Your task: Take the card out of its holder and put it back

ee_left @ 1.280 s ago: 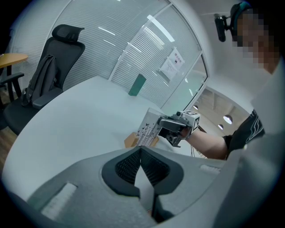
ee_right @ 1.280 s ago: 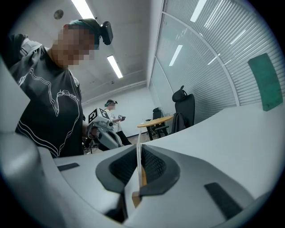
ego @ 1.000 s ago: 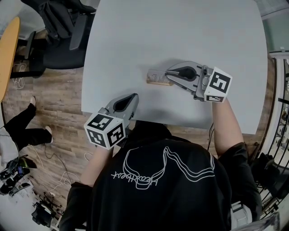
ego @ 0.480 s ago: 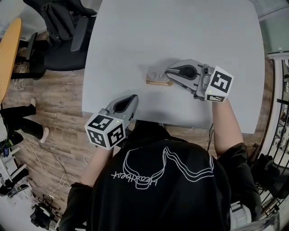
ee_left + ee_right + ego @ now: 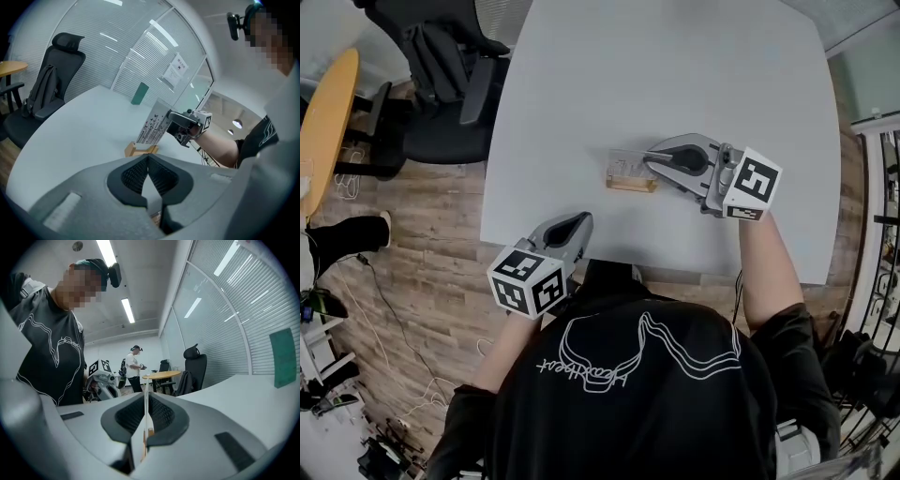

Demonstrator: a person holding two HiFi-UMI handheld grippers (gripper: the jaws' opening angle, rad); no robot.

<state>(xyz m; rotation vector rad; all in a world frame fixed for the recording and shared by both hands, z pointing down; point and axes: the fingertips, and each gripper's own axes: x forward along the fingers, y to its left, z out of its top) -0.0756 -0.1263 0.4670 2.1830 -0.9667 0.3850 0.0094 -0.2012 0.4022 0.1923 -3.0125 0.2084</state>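
Observation:
A small wooden card holder [image 5: 630,184] lies mid-table. The printed white card [image 5: 154,123] leans over the wooden holder [image 5: 140,150], its lower edge at the holder's top; whether it sits in the slot I cannot tell. My right gripper [image 5: 651,157] is shut on the card's right end. In the right gripper view the card [image 5: 146,401] runs edge-on between the pads of the right gripper [image 5: 146,414]. My left gripper [image 5: 578,223] hovers at the table's near edge, shut and holding nothing, a hand's width short of the holder. Its closed tips [image 5: 148,165] point at the card.
The pale table [image 5: 675,75] stretches away behind the holder. A black office chair [image 5: 441,66] stands at its left side, and a yellow round table [image 5: 323,112] lies further left. A green block [image 5: 139,93] stands at the far edge. Another person [image 5: 133,366] stands in the background.
The head view has shifted slightly. Both grippers, the card and the holder keep the same places relative to one another. The legs of a person on the floor at left have moved.

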